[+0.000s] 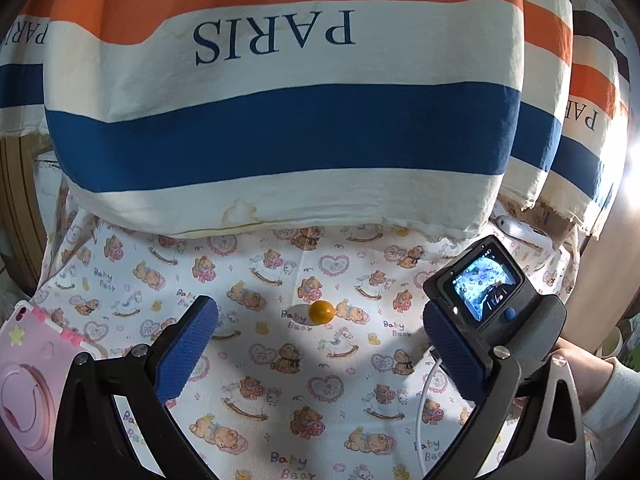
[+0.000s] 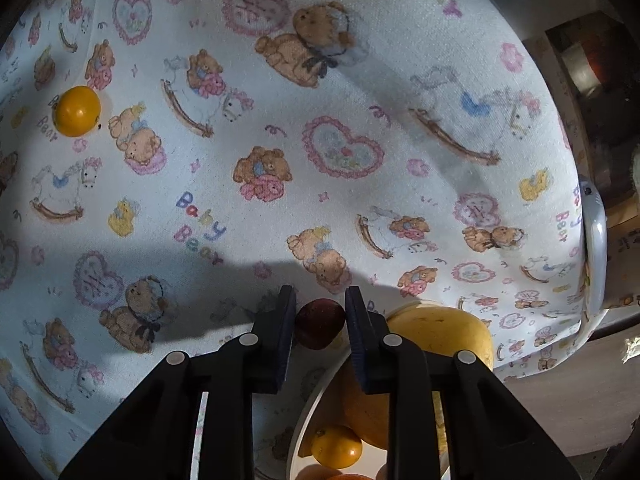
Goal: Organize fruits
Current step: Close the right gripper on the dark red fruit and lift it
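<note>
One small dark red fruit sits clenched between the two black fingers of the right gripper, held above the near rim of a white bowl. I judge it is held there to be dropped in with the rest, since the bowl already carries a large yellow fruit, an orange one beneath it, and a small orange round fruit near the bowl's front. The red fruit looks smooth, matt and roughly round, narrower than the gap the fingers could make, so the grip seems light and centred.

Out on the bear-printed cloth, a small orange fruit lies alone towards the far left of the right wrist view, well apart from the bowl; it is glossy, round, with a tiny dark speck beside it. The left wrist view shows this same orange ball ahead of the left gripper, whose blue-padded fingers stand released and wide, grasping nothing. Probably it waits there as the next pick. A pink tablet case lies at the cloth's left edge, and a striped "PARIS" cushion rests along the far edge.
</note>
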The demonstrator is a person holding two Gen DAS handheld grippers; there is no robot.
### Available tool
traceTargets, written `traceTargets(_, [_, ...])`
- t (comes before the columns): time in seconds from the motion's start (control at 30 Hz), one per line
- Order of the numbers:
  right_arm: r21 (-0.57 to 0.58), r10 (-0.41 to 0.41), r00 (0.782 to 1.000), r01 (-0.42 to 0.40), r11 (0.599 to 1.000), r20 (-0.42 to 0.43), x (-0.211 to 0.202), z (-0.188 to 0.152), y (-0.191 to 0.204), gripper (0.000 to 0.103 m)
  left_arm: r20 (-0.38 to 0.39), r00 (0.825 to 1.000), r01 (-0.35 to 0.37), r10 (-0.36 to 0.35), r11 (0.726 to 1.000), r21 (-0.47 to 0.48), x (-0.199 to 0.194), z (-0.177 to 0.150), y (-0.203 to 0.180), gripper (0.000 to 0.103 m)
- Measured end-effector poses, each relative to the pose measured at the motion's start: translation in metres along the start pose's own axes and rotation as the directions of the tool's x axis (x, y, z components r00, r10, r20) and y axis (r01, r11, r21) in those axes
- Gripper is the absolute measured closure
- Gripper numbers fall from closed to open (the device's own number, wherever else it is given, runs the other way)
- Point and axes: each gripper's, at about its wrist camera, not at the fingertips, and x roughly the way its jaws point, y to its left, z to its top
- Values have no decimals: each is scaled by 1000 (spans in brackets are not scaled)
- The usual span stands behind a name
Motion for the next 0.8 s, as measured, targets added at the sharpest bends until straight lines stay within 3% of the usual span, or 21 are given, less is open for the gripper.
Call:
traceTargets(0.13, [81, 84, 995, -88, 993, 49, -14, -15, -11, 77, 8, 1000, 8, -8, 1000, -1, -5, 1, -2, 1])
traceTargets(0.2, [152, 191, 975, -206, 967, 112, -29, -19, -23, 77, 16, 1000, 9, -9, 1000, -1, -8, 2, -3, 1])
traceTargets(0.23, [180, 245, 957, -271, 946, 157, -37, -23, -27, 77, 21, 1000, 8, -8, 1000, 2, -9, 2, -3, 1])
traceTargets(0.3, [213, 336, 899, -400, 891, 280, -52, -34, -34, 77, 34, 999, 1, -2, 1000, 9, -12, 3, -4, 1])
traceTargets(0.5, [250, 418, 817, -535, 807, 397, -53, -59, -35, 77, 44, 999, 2, -3, 1000, 17, -15, 3, -7, 1])
traceTargets(0.53, [248, 415, 813, -537, 806, 409, -53, -63, -34, 77, 43, 999, 2, -3, 1000, 19, -15, 3, -7, 1])
traceTargets(0.63, [229, 366, 827, -490, 841, 427, -58, -66, -24, 77, 40, 999, -1, 0, 1000, 27, -14, 1, -10, 1])
traceTargets(0.8, [232, 396, 831, -505, 832, 391, -47, -65, -12, 77, 26, 1000, -7, 5, 999, 40, -9, -1, -12, 1])
